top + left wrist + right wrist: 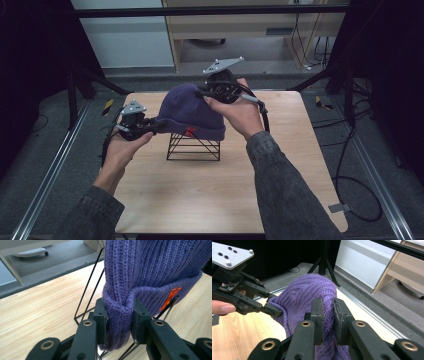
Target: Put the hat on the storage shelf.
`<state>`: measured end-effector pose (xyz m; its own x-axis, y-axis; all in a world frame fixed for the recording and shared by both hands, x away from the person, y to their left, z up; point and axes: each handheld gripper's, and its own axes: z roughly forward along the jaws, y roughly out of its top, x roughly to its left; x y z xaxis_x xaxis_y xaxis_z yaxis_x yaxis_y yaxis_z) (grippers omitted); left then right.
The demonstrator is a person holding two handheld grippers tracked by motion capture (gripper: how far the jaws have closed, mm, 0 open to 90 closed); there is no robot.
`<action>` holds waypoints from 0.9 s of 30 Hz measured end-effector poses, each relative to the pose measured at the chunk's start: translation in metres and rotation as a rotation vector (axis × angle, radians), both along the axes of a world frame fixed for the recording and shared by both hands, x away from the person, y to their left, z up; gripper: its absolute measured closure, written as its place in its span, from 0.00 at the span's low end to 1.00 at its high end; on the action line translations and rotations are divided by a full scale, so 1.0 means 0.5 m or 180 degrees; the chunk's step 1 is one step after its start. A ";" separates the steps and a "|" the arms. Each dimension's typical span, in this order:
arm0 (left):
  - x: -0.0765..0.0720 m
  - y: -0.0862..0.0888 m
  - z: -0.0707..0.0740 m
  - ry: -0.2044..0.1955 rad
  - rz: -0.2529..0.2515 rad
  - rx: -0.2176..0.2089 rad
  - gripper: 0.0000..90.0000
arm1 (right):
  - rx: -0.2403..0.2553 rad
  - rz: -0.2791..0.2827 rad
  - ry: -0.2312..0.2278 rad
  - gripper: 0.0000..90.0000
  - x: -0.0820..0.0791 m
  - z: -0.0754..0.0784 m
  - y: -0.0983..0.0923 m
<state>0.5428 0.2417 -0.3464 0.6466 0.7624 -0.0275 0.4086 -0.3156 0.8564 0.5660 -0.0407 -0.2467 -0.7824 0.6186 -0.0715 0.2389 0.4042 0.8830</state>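
High view: both grippers hold the purple beanie (192,110) over the wire stand (194,146).
Left gripper (119,320) pinches its cuff by the orange tag (171,297); right gripper (327,315) pinches its crown.

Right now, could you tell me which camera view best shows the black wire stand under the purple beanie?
The high view: the whole wire stand stands on the table beneath the beanie. The left gripper view gives a few thin rods beside the knit. In the right gripper view the beanie covers it.
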 end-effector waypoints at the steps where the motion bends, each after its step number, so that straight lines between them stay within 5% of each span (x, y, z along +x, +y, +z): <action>1: 0.000 0.000 -0.001 0.0003 0.0001 0.0005 0.77 | -0.0008 0.0012 0.0002 0.88 -0.001 -0.002 0.000; 27: -0.003 0.005 -0.030 0.0080 0.0030 0.0014 0.77 | -0.0078 0.0056 0.0081 0.88 -0.004 -0.026 0.006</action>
<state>0.5416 0.2442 -0.3612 0.6384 0.7687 -0.0404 0.4330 -0.3152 0.8445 0.5638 -0.0376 -0.2595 -0.7949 0.6031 -0.0662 0.2539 0.4299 0.8665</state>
